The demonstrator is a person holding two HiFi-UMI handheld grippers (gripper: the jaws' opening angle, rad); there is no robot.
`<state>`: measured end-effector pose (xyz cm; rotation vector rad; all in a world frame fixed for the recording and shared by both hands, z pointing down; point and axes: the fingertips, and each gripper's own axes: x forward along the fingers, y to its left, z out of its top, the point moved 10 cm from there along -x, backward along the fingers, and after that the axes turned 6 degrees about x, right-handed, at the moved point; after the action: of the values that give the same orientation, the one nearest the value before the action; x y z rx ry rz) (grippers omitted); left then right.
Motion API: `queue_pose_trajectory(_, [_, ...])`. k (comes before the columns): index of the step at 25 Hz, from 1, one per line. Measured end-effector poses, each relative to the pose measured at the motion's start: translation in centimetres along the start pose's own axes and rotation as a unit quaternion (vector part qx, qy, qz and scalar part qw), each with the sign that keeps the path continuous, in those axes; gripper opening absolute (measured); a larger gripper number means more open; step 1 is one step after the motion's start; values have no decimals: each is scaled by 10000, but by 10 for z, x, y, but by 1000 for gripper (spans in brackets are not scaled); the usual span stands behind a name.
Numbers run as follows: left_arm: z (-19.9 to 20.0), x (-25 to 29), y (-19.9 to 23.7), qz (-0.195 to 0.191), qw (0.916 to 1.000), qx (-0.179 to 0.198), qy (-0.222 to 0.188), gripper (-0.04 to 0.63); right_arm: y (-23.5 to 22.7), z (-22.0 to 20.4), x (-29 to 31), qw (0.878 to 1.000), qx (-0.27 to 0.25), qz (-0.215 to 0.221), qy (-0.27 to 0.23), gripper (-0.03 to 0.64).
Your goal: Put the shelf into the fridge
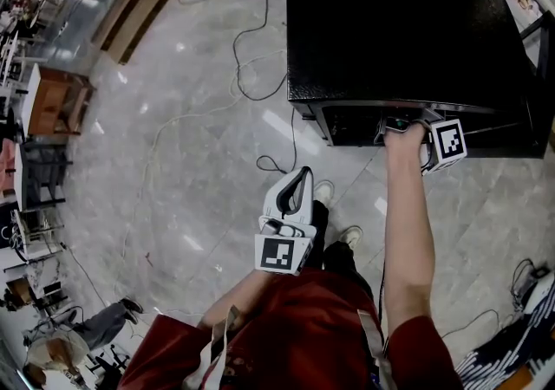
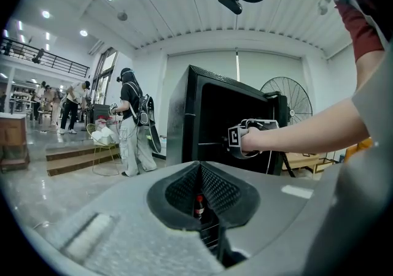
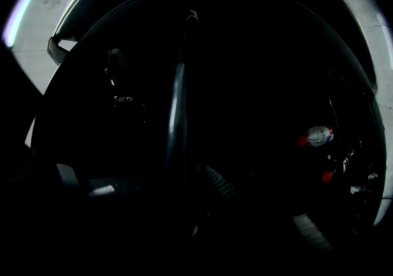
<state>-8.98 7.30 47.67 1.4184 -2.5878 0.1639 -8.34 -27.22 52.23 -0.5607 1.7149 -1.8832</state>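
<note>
The black fridge (image 1: 390, 24) stands in front of me on the marble floor; the left gripper view shows it too (image 2: 209, 121). My right gripper (image 1: 397, 126) reaches to the top of its front. The right gripper view is very dark: the right gripper (image 3: 196, 176) is shut at the foot of a thin upright bar (image 3: 178, 97), seemingly the door handle. Red-capped bottles (image 3: 318, 135) show faintly inside. My left gripper (image 1: 303, 173) hangs near my waist, pointing at the fridge, and is shut (image 2: 199, 167) on nothing. No shelf is in view.
Cables (image 1: 251, 59) trail over the floor left of the fridge. A wooden cabinet (image 1: 54, 102) stands far left. A person (image 2: 132, 121) stands beside the fridge, with a low step (image 2: 73, 158) behind and a large fan (image 2: 288, 100) to the right.
</note>
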Motion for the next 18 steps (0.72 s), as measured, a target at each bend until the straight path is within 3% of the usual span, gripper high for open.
queue_pose_trajectory(3, [2, 3, -1, -23, 9999, 45, -154, 5, 2, -3, 4, 9997, 91, 189, 84, 67])
queue_pose_trajectory(9, [-2, -2, -6, 14, 10000, 11, 55, 5, 3, 2, -8, 9993, -14, 291, 226, 177])
queue_pose_trajectory(18, [-2, -11, -14, -14, 10000, -29, -8, 5, -1, 8, -59, 9982, -386, 189, 430, 195])
